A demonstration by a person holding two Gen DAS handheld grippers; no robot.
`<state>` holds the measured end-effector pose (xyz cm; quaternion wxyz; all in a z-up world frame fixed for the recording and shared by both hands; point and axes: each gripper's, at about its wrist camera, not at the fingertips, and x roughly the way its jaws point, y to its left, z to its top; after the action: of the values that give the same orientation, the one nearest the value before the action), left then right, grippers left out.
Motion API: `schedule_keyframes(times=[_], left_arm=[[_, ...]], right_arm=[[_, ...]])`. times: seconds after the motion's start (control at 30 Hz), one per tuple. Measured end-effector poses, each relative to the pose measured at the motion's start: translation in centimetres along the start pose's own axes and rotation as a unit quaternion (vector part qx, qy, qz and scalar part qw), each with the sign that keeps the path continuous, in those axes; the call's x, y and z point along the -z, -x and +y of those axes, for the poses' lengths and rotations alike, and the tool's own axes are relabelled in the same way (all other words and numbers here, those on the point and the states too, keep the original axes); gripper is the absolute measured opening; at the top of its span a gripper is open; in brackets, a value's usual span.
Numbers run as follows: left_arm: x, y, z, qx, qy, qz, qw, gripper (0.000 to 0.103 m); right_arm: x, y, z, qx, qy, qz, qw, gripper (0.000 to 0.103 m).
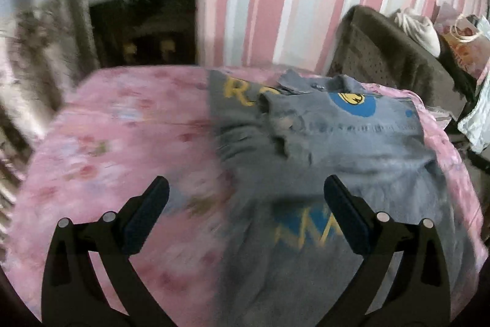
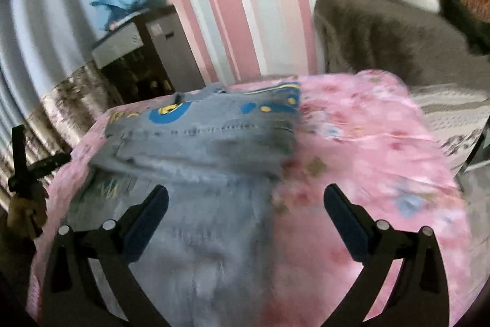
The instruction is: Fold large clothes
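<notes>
Two hand-held grippers, left (image 1: 246,189) and right (image 2: 246,196), hover spread wide and empty above a grey printed shirt (image 1: 337,143) lying partly folded just ahead on the pink bedspread (image 1: 122,127). Fabric looks soft, light and limp; pinch hem or edge.

Dim indoor light, heavy motion blur, fisheye-bent edges, dark corner vignette

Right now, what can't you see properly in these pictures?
- Grey shirt with blue and yellow print: lettering smeared by motion blur in both views.
- Shirt's near hem: cut off by the bottom edge in both views, behind the left gripper and right gripper.
- Dark cabinet: contents too dim.
</notes>
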<state>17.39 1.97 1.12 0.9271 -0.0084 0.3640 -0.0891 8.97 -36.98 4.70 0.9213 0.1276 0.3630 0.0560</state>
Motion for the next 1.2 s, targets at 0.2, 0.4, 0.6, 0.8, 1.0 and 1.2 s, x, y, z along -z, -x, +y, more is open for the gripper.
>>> schedule_keyframes(times=[0.2,0.4,0.6,0.8,1.0,1.2], left_arm=[[9.0,7.1,2.6,-0.052,-0.042,-0.019,0.9976,0.1],[15.5,9.9,2.3,-0.023,-0.048,0.028,0.9982,0.1],[17.2,8.1,-0.5,0.008,-0.059,0.08,0.995,0.1],[16.7,5.7,-1.3,0.019,-0.041,0.11,0.9929,0.1],[14.7,5.4,-2.1,0.06,-0.015,0.085,0.9945,0.035],[11.6,11.3,-1.5,0.067,-0.014,0.013,0.9976,0.008]], right_arm=[[7.2,5.2,-1.2,0.01,0.015,0.015,1.0,0.101],[12.6,7.2,0.7,-0.027,0.021,0.04,0.999,0.101],[14.0,4.7,3.6,-0.034,0.051,0.083,0.995,0.069],[14.4,2.9,3.2,-0.003,0.038,0.111,0.993,0.04],[13.4,4.3,3.1,-0.038,0.028,0.076,0.996,0.016],[10.0,9.7,4.5,-0.074,0.032,0.009,0.997,0.013]])
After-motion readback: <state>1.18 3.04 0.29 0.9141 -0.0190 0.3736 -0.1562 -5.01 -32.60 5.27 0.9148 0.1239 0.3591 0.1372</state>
